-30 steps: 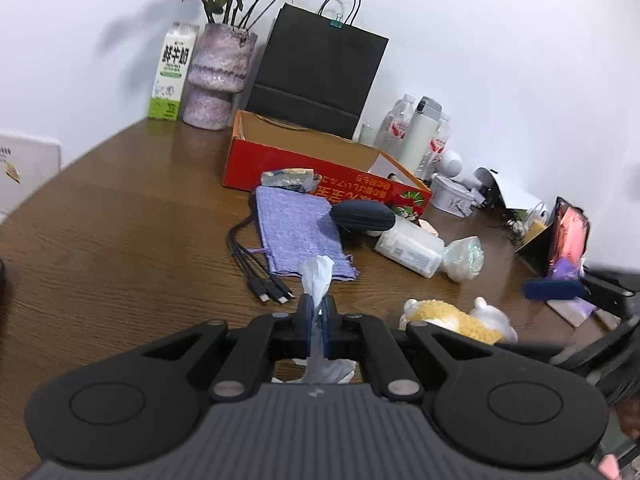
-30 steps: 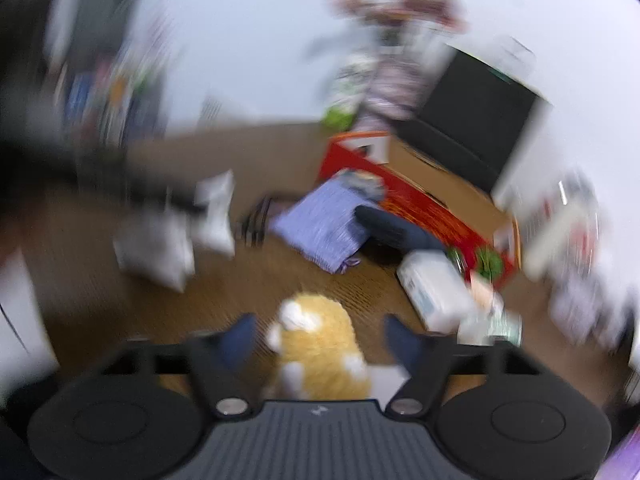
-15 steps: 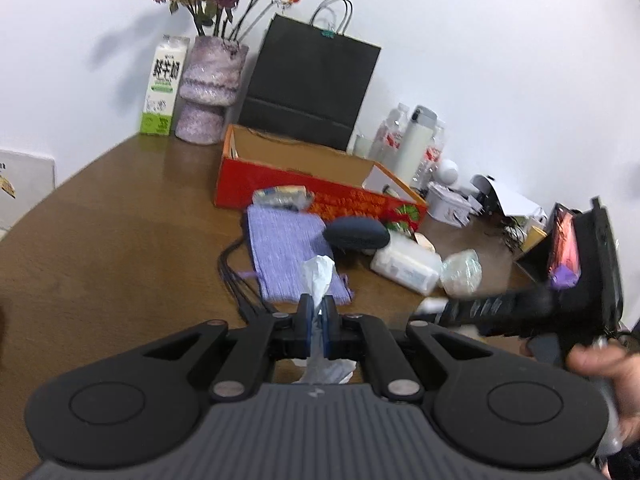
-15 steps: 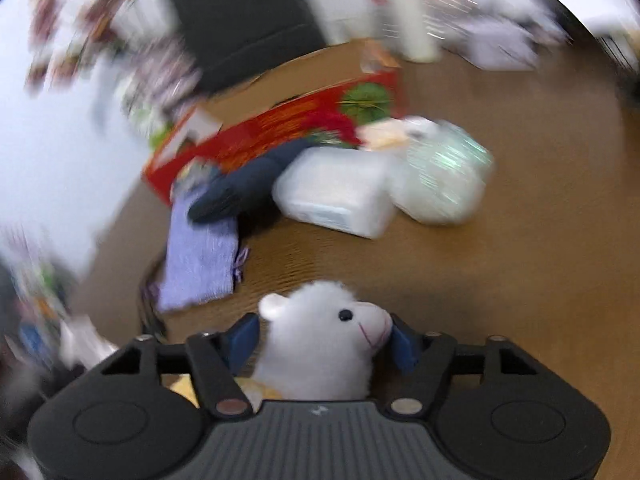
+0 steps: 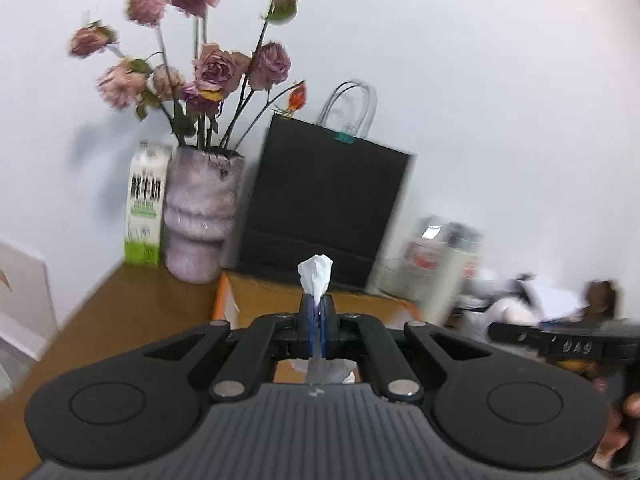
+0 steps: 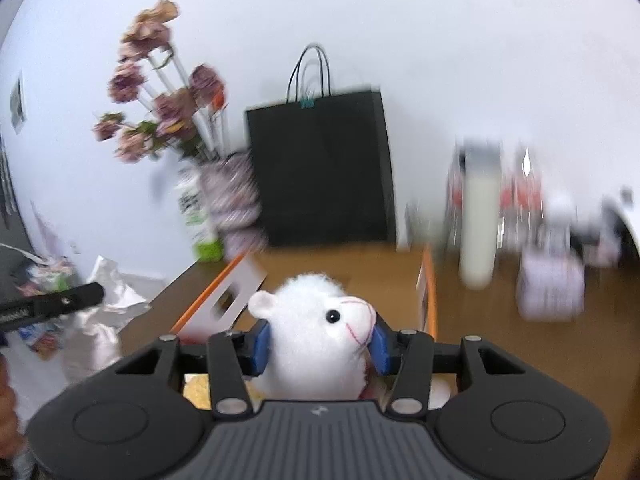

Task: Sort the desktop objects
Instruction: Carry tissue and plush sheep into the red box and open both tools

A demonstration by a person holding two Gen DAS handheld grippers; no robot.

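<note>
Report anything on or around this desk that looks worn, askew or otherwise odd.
The roses in the mottled vase look wilted: faded heads drooping on bare stems. Otherwise nothing stands out. The left gripper pinches a crumpled tissue, and the right gripper, just closing, squeezes the plush sheep over the cardboard box.

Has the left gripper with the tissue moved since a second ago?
Yes. The left gripper, jaws shut on the tissue, has risen and moved toward the black bag; it now hangs over the cardboard box.
</note>
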